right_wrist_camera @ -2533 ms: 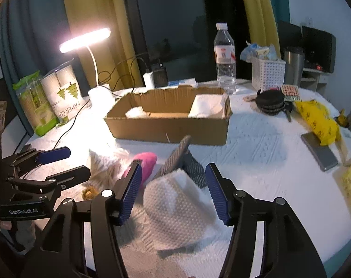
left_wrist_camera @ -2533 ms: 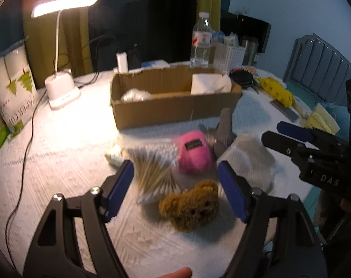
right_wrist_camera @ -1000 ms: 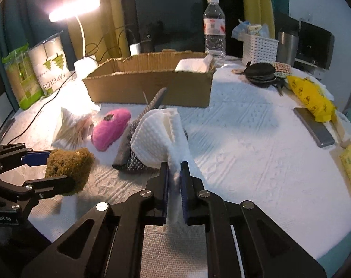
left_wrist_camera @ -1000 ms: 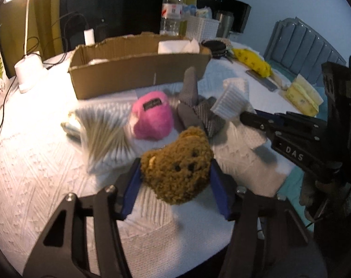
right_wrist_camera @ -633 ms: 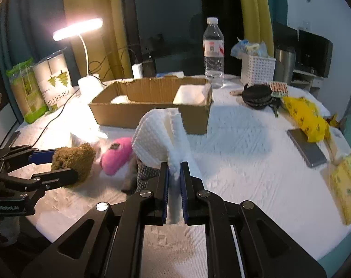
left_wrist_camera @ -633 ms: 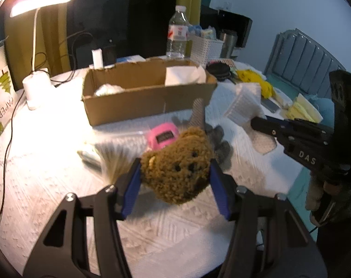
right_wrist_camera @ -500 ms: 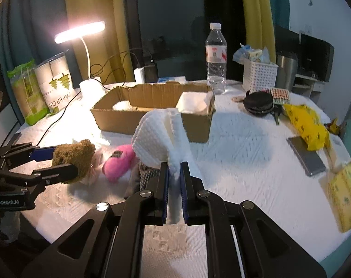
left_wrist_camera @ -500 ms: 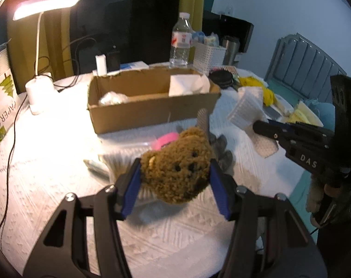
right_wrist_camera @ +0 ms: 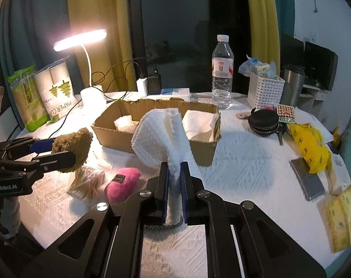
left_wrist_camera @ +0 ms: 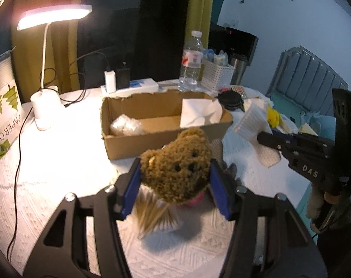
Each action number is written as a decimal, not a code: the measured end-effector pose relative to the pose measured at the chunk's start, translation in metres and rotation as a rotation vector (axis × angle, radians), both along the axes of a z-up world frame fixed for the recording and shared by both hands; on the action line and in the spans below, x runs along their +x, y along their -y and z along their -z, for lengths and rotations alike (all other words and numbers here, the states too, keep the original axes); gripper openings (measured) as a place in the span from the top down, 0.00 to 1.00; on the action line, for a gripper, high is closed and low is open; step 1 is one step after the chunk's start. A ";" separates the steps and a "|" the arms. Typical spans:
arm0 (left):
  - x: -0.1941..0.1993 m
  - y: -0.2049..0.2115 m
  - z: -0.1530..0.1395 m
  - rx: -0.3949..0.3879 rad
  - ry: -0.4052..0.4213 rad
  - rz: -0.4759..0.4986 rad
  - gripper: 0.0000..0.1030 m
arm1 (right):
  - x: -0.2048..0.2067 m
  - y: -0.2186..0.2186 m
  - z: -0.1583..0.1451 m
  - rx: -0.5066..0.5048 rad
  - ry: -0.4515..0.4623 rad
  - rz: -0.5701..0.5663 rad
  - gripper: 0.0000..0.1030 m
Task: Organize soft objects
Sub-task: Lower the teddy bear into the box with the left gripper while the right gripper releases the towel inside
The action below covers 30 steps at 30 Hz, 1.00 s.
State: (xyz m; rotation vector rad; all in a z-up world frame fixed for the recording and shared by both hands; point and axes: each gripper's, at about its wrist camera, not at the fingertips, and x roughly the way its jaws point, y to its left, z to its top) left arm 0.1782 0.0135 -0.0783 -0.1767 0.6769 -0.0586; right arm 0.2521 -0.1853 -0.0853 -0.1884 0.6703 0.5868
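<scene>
I have the brown teddy bear (left_wrist_camera: 175,166) clamped between the fingers of my left gripper (left_wrist_camera: 174,183), and it now hangs clear of the counter (left_wrist_camera: 48,169), where a couple of seconds ago it was lying there between open fingers. In the last half second it has come closer to the near wall of the cardboard box (left_wrist_camera: 161,136). My right gripper (right_wrist_camera: 174,185) has its fingers pressed together on the white quilted cloth (right_wrist_camera: 159,136), which was flat on the counter before and now stands up in a fold, level with the box's near right corner. So both pickups are done, and I judge that what remains is carrying each over the rim and letting go. The box already holds a folded white tissue (left_wrist_camera: 198,113) and a small crinkled bundle (left_wrist_camera: 125,125). The pink plush pouch (right_wrist_camera: 122,184) and the cotton swab pack (right_wrist_camera: 86,181) are yet to be sorted.
</scene>
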 end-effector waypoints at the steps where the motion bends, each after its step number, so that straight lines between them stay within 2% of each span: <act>1: 0.002 -0.002 -0.002 0.000 0.004 -0.003 0.44 | 0.000 0.000 0.000 0.000 0.000 0.000 0.89; 13: 0.028 -0.019 -0.011 -0.003 0.032 -0.024 0.43 | 0.030 -0.014 -0.007 0.000 -0.003 -0.015 0.89; 30: 0.071 -0.024 -0.007 0.010 0.047 -0.036 0.43 | 0.075 -0.026 -0.007 0.001 -0.001 -0.031 0.89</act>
